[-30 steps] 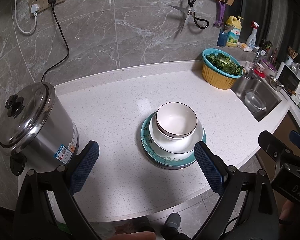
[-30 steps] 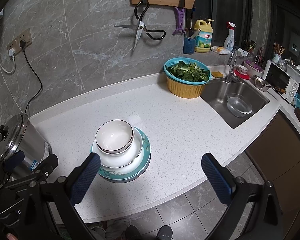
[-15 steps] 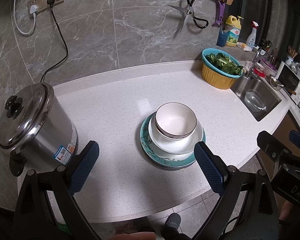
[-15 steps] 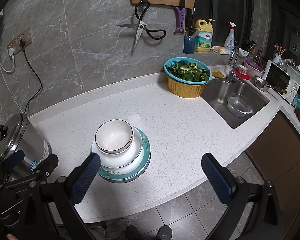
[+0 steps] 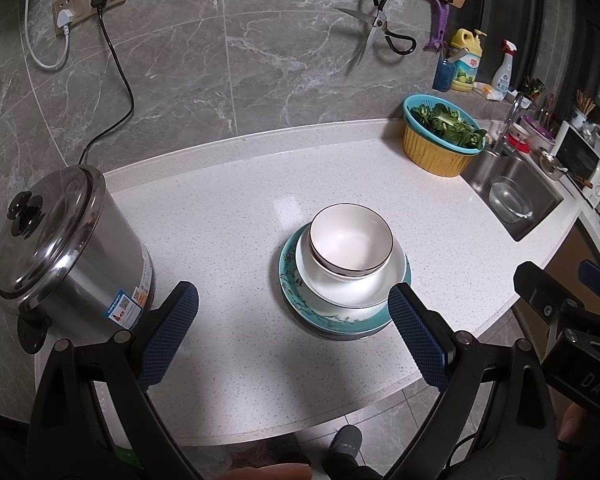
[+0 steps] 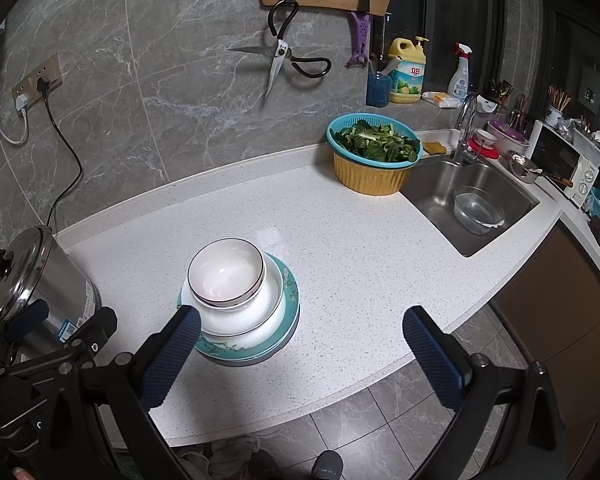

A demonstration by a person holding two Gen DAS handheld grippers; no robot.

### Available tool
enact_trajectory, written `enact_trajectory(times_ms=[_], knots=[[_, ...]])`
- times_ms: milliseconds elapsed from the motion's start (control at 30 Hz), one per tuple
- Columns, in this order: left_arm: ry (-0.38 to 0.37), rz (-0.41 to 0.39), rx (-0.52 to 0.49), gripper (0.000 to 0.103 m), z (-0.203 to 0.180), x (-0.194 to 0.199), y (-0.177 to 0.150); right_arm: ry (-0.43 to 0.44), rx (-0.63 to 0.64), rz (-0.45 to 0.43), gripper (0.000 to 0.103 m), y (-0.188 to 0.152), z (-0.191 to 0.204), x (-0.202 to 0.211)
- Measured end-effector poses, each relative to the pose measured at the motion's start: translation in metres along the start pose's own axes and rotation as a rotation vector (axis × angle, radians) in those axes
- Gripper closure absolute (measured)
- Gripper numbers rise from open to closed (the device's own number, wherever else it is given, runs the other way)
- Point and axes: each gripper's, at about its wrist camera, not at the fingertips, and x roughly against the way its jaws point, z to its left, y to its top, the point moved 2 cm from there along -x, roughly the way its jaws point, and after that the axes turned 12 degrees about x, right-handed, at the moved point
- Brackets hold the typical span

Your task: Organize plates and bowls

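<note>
Left wrist view: nothing has shifted since the earlier frame; left gripper point(image 5: 292, 330) hangs above the counter's near edge, blue-padded fingers spread wide apart, holding nothing. The white dark-rimmed bowl point(image 5: 351, 243) sits in a wider white shallow bowl point(image 5: 352, 280) on a teal floral-rimmed plate point(image 5: 332, 314), stacked on the white speckled countertop point(image 5: 228, 216) just ahead of the fingers, toward the right pad. Lidded steel pot point(image 5: 66, 256) stands left. Right wrist view: also unchanged; right gripper point(image 6: 300, 354) fingers wide apart, empty, stack ahead beside the left pad. Yellow basket with teal strainer point(image 6: 374, 160) holds leafy greens; steel sink point(image 6: 440, 188) holds a clear glass bowl point(image 6: 478, 210).
</note>
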Motion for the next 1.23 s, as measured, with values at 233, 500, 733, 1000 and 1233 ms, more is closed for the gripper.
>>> enact_trajectory(times_ms=[233,500,733,1000,1233], knots=[[-0.004,0.001,-0.006,0.006,-0.0007,-0.0015,0.0005,0.001,0.001,0.001,0.0,0.0,-0.0001,-0.0001],[-0.006,0.001,-0.009,0.006,-0.0005,-0.0023,0.0013,0.001,0.002,0.001,0.0,0.0003,-0.0007,-0.0001],[-0.004,0.002,-0.009,0.006,-0.0006,-0.002,0.0018,0.001,0.003,0.001,0.0,0.0007,-0.0007,-0.0002],[-0.004,0.001,-0.002,0.006,0.0013,-0.0028,0.0049,0.001,0.005,0.002,0.0,0.0014,-0.0012,-0.0004],[-0.006,-0.005,-0.001,0.006,0.0008,-0.0026,0.0051,0.004,0.006,0.004,0.0,0.0007,-0.0006,-0.0019]])
